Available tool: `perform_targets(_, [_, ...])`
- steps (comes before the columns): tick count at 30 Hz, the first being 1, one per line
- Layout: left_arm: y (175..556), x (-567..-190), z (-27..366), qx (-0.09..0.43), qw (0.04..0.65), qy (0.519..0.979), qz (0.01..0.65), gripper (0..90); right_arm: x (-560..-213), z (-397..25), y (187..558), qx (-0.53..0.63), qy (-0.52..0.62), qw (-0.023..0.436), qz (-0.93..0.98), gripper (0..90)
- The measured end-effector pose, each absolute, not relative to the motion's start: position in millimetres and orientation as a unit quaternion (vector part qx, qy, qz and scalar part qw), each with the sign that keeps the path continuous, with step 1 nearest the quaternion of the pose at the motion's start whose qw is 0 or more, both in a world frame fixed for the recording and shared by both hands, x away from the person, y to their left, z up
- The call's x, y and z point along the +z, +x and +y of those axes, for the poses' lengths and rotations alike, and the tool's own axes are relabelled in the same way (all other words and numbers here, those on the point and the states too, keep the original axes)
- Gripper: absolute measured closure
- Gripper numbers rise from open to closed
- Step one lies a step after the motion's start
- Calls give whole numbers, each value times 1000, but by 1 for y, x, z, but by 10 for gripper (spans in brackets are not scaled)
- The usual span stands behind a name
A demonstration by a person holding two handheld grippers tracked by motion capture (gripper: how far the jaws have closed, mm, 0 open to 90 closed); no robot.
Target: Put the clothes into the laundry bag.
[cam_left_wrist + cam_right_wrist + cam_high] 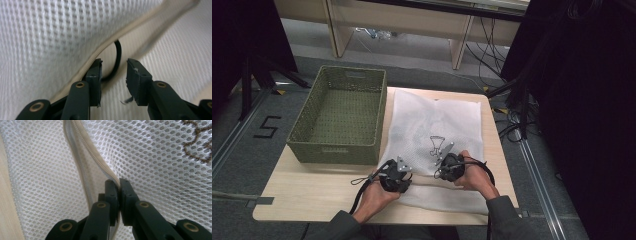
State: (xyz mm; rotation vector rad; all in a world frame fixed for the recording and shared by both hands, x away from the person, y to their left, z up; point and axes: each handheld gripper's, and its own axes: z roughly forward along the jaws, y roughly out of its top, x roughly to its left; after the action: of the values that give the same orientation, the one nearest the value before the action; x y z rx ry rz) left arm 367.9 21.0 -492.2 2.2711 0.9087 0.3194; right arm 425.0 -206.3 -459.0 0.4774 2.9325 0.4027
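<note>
A white mesh bag (437, 117) lies flat on the wooden table (312, 185), with a dark outline print (437, 145) on it. My right gripper (448, 161) sits on the bag's near part. In the right gripper view this gripper (118, 185) is shut on the bag's beige zipper edge (87, 152), lifting it into a ridge. My left gripper (398, 170) is at the bag's near left. In the left gripper view it (113, 72) stands open, its jaws either side of a thin black cord loop (118, 56) beside the zipper edge (120, 32).
An empty green woven basket (332, 150) stands on the table's left half, touching the bag's left side. Brown stitching (197, 142) shows on the mesh. Bare wood (302, 195) lies in front of the basket. Dark stands and cables flank the table.
</note>
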Motion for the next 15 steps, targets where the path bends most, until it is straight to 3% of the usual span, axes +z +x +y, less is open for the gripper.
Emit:
perform_targets(12, [383, -499, 6, 113, 336, 869, 345, 889, -459, -205, 424, 134, 161, 71, 975, 869])
perform_targets(15, [393, -502, -2, 131, 331, 868, 345, 895, -459, -205, 424, 134, 162, 70, 975, 869])
